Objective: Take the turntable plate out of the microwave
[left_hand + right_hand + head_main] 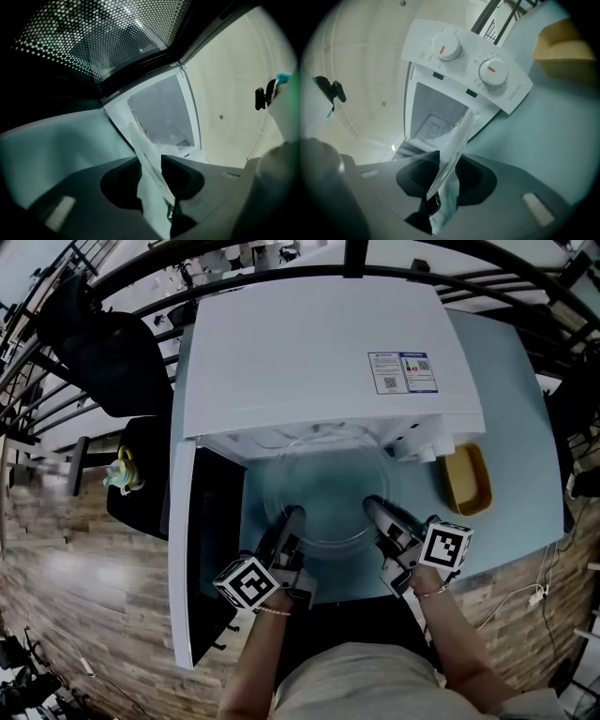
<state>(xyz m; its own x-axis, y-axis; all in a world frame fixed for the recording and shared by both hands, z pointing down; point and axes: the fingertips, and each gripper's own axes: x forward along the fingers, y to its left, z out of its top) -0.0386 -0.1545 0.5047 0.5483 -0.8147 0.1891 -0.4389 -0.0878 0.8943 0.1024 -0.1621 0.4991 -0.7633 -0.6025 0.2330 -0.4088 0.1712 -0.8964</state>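
A clear glass turntable plate (pixel 328 486) hangs in front of the open white microwave (pixel 319 352), partly under the front edge of its top. My left gripper (pixel 292 517) is shut on the plate's near-left rim, and my right gripper (pixel 373 506) is shut on its near-right rim. In the left gripper view the plate's rim (pixel 149 165) runs edge-on between the jaws of the left gripper (pixel 152 177), with the microwave cavity (pixel 159 110) behind. The right gripper (pixel 447 172) also pinches the rim (pixel 453 149) edge-on, below the microwave's two-knob control panel (pixel 469 60).
The microwave door (pixel 200 549) stands open to the left, and its mesh window (pixel 103 33) is close above my left gripper. A yellow tray (pixel 468 478) lies on the light-blue table (pixel 511 390) to the right. A black chair (pixel 112 357) and railings stand at the far left.
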